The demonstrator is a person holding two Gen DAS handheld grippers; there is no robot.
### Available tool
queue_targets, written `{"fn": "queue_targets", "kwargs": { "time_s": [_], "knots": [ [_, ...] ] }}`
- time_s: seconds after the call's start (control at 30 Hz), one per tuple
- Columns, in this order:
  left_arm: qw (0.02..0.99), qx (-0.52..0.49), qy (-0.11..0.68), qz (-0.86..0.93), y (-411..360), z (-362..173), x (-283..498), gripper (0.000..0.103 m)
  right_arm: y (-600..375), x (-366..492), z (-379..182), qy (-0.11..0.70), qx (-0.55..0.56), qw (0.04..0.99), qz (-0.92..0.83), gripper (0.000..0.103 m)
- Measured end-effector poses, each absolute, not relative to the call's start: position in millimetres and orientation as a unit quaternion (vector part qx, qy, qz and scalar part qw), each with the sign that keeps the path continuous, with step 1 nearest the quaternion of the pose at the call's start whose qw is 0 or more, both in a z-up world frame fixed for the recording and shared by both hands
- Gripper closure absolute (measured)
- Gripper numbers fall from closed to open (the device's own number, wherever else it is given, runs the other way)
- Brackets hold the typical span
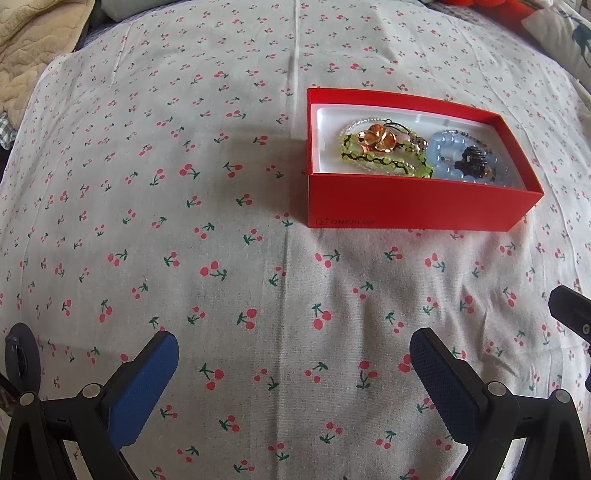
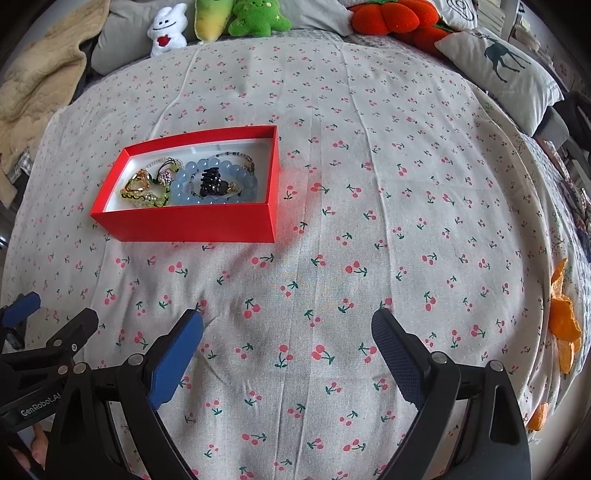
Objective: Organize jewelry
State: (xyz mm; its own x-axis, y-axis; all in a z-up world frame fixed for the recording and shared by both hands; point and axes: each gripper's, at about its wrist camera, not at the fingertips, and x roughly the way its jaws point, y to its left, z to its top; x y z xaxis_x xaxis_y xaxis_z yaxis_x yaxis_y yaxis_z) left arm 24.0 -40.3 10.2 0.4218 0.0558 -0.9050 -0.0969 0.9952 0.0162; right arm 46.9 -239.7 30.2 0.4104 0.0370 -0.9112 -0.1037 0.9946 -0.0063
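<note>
A red box (image 1: 417,201) with a white lining sits on the cherry-print cloth, ahead and right of my left gripper (image 1: 293,341). Inside lie a green bead bracelet (image 1: 373,158), a gold clip (image 1: 380,138), a pale blue bead bracelet (image 1: 445,162) and a dark claw clip (image 1: 476,160). In the right wrist view the same red box (image 2: 192,223) stands ahead and left of my right gripper (image 2: 288,321), holding the blue bracelet (image 2: 221,182), the dark clip (image 2: 211,182) and the gold clip (image 2: 138,184). Both grippers are open, empty, well short of the box.
The cherry-print cloth (image 2: 369,240) covers a bed. Plush toys (image 2: 166,31) and an orange plush (image 2: 399,18) line the far edge, with a deer pillow (image 2: 502,74) at right and a beige blanket (image 2: 40,85) at left. Orange pieces (image 2: 563,325) lie at the right edge.
</note>
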Motion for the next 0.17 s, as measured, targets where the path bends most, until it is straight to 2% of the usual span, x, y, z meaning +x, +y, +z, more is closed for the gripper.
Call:
{"fn": "queue_targets", "kwargs": {
  "time_s": [0.17],
  "knots": [
    [0.843, -0.036, 0.534, 0.043, -32.4, -5.2, 25.2, 0.0, -234.9, 49.2, 14.8, 0.539, -0.036, 0.841, 0.036, 0.009]
  ]
}}
